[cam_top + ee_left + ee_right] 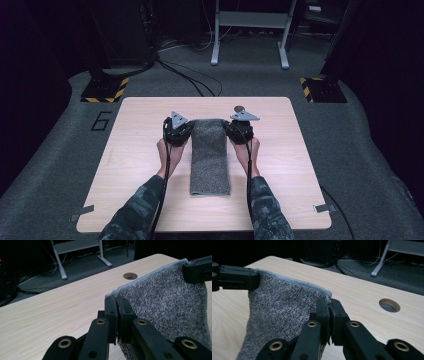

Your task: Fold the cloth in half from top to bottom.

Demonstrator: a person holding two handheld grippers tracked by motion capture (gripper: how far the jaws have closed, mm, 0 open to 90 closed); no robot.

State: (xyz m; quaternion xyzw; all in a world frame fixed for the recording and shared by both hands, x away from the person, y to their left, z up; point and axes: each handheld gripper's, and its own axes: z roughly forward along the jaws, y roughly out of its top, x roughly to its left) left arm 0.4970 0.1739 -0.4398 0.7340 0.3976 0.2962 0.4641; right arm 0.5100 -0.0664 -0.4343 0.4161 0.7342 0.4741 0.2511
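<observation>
Clearly, both pairs of black jaws are pressed together, each pinching one far corner of a grey towel. The left gripper bites the stitched hem at the towel's left corner; the right gripper bites the matching hem at the right corner, so the far edge is stretched fairly taut between them. Holding both corners at once likely keeps that edge straight and level (useful for folding the cloth over itself or lifting it without bunching). In both gripper views the far end hangs down from the jaws, raised off the surface, while the high view shows the near end lying flat, narrow and lengthwise, in the middle of the pale wooden bench. A round hole in the bench lies just beyond the right gripper. The person's hands, in camouflage sleeves, flank the towel symmetrically. Beyond the bench are grey carpet, cables and a metal frame.
</observation>
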